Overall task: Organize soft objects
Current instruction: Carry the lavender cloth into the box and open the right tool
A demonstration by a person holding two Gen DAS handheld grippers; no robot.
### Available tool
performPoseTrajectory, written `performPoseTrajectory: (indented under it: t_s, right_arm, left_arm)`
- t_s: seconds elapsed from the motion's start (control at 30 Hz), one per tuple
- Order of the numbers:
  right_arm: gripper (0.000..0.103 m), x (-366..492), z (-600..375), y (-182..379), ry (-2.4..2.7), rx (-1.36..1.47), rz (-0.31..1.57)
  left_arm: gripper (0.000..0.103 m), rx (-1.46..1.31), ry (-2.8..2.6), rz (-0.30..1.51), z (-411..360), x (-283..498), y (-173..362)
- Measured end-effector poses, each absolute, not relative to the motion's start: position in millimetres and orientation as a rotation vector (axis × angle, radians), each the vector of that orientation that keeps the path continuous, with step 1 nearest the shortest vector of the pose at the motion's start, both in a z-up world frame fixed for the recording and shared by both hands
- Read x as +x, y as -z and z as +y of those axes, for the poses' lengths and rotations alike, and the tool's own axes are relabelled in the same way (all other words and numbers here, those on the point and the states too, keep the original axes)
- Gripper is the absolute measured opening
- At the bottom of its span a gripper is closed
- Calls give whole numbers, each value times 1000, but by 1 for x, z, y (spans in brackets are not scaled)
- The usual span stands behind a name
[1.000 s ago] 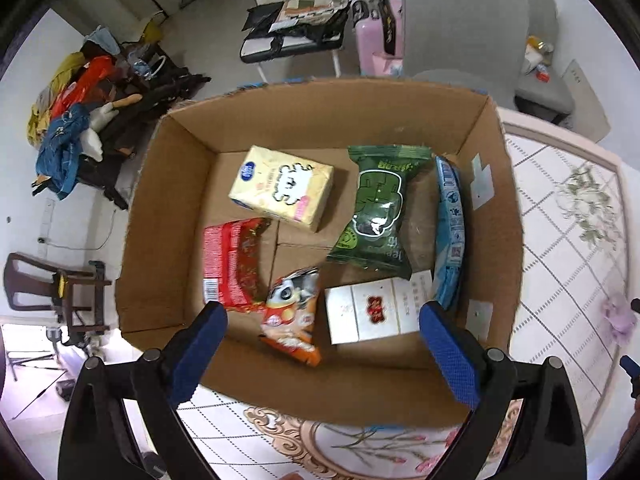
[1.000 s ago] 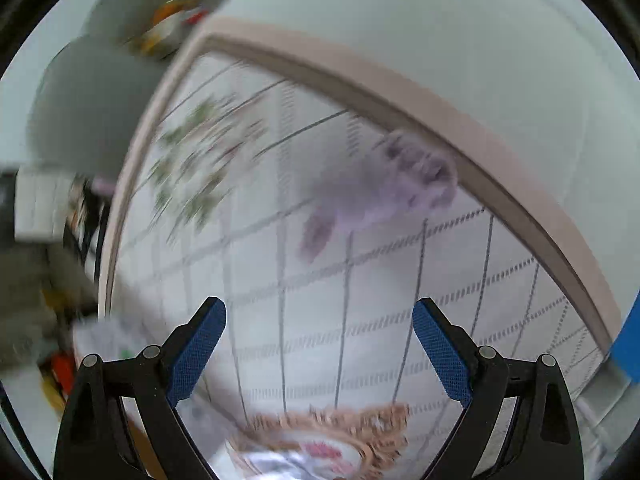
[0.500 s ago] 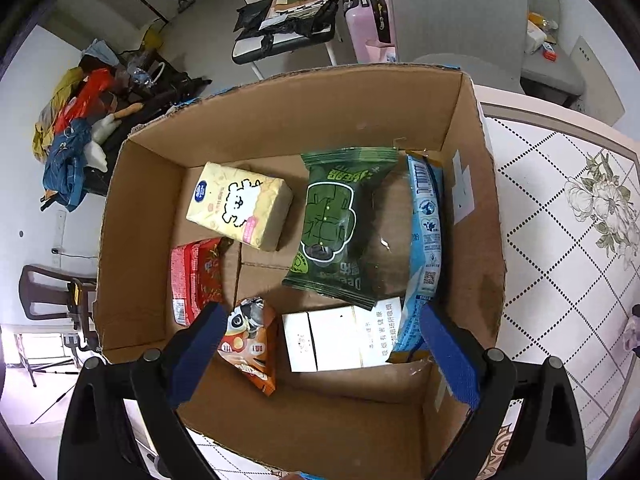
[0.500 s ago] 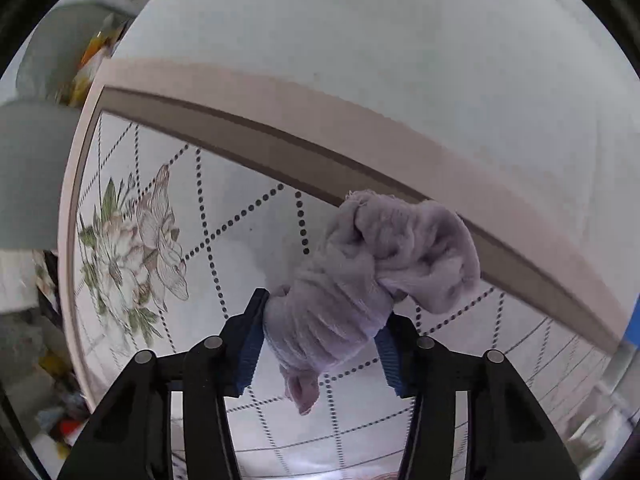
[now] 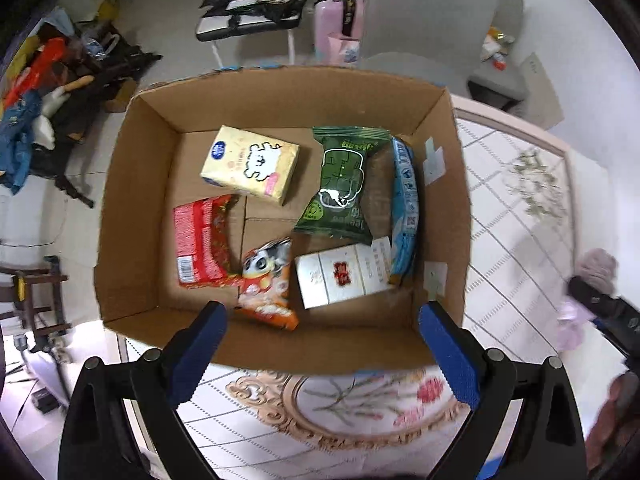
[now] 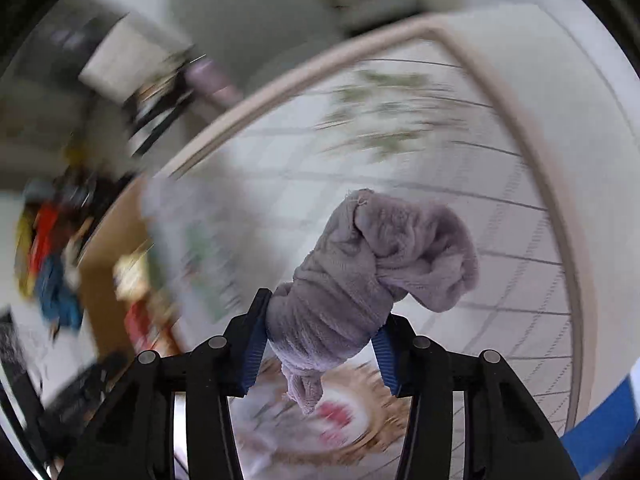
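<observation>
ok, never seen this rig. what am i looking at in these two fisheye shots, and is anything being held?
No robot arm here: a person carries a hand-held gripper in each hand, with a fisheye camera on each looking along its two blue-padded fingers. The left wrist view looks down on an open cardboard box on a patterned table. In it lie a yellow tissue pack, a green snack bag, a red packet and a white carton. The left hand-held gripper is open and empty. The right wrist view is motion-blurred; the right hand-held gripper is clamped on a lilac fuzzy cloth.
</observation>
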State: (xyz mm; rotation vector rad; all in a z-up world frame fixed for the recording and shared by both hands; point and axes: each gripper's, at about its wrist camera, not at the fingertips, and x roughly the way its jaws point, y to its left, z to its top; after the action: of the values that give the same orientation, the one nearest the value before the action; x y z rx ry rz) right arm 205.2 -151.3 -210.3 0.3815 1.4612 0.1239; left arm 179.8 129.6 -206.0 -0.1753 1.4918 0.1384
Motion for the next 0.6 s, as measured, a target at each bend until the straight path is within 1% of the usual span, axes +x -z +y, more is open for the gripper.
performPoseTrajectory:
  t_s: [0.13,0.37,0.6]
  right_arm:
    - [49,188,-92,187,-271,321,1474]
    - [49,182,3,166,-403,261,1481]
    - [49,201,89,173,-508,390,1523]
  left_arm:
    - [98,-174,-107,1473,161,165,183]
    - [98,-191,-143,1424,224,157,159]
    - [98,-200,-239,1372,287,172,147]
